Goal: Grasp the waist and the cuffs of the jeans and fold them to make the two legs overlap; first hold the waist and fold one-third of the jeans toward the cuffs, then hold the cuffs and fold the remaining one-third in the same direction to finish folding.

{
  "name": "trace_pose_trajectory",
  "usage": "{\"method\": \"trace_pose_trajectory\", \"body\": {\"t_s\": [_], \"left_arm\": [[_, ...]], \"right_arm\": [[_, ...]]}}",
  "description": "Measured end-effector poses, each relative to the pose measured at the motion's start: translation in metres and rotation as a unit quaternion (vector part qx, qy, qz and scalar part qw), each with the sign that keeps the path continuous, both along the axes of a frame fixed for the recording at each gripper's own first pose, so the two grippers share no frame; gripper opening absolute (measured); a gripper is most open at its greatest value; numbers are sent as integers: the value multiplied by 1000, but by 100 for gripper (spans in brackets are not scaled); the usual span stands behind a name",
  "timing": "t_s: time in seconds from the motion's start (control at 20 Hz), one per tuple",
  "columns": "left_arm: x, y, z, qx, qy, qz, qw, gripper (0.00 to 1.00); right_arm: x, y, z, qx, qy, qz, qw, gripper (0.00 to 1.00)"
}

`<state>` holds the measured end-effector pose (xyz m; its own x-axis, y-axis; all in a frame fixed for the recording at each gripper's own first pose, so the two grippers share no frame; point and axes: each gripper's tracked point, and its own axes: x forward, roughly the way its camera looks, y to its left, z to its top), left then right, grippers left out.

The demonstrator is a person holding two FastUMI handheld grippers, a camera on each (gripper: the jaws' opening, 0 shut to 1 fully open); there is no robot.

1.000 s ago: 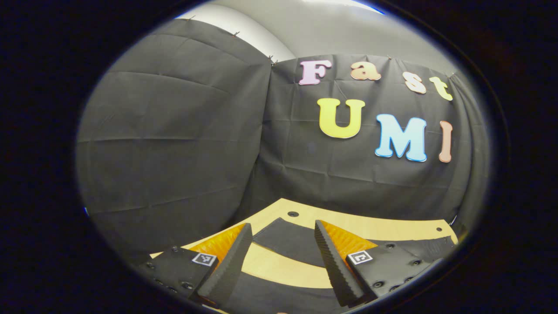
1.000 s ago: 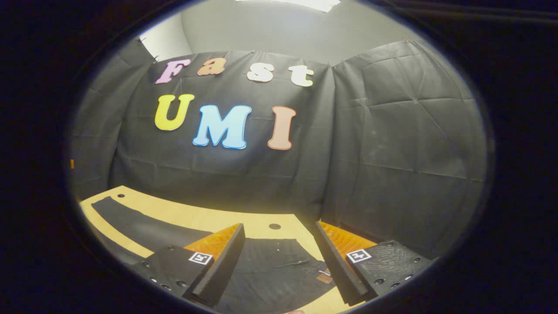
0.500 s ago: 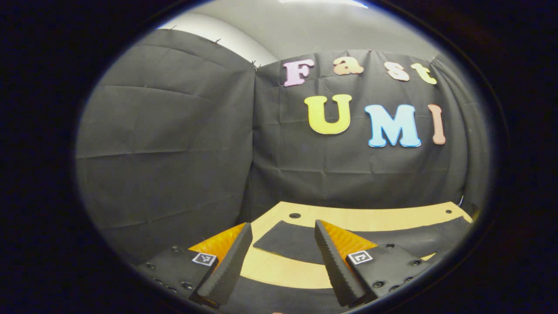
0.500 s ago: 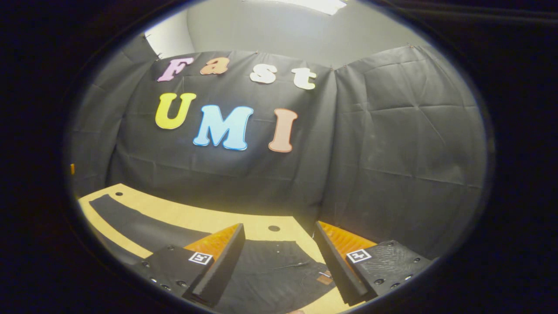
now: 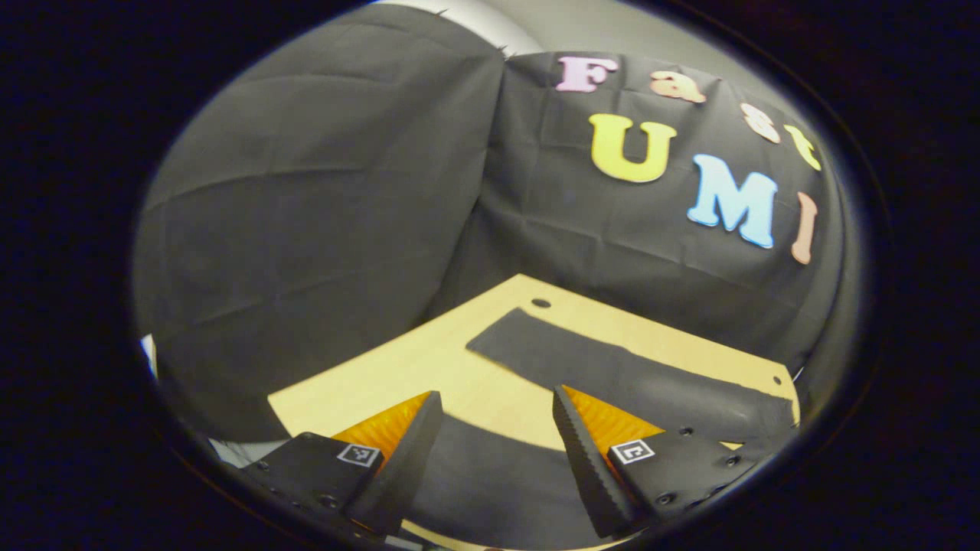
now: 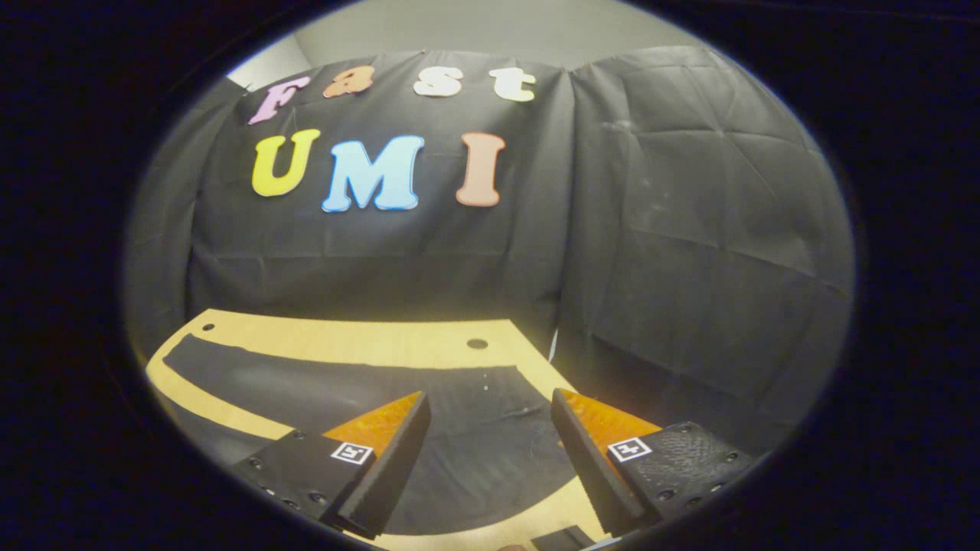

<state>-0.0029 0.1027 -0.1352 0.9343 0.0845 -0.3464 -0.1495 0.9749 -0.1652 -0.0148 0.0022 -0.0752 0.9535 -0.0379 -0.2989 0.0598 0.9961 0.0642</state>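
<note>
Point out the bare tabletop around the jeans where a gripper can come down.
Bare table: a wide patch between the far leg and the left edge, a narrow strip between both legs, and a band behind the jeans toward the wall. The waist end is crowded.

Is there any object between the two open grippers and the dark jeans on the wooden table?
Nothing visible stands in the way. The left gripper and the right gripper both hang open above the dark jeans, which lie spread flat on the light wooden table.

Both claws (image 5: pixel 496 404) (image 6: pixel 490 404) agape, empty.
</note>
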Motion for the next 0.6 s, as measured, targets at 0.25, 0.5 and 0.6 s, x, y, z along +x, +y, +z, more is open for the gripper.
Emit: {"method": "trace_pose_trajectory", "body": {"t_s": [0.25, 0.5, 0.6], "left_arm": [[-46, 38, -40, -127, 82, 96, 984, 94], [-73, 65, -88, -233, 152, 181, 943, 96], [-84, 67, -105, -256, 183, 205, 927, 99]], "right_arm": [[-5, -6, -51, 79, 101, -4, 992, 95], [-10, -6, -106, 180, 207, -43, 961, 95], [-12, -8, -124, 198, 233, -55, 950, 96]]}}
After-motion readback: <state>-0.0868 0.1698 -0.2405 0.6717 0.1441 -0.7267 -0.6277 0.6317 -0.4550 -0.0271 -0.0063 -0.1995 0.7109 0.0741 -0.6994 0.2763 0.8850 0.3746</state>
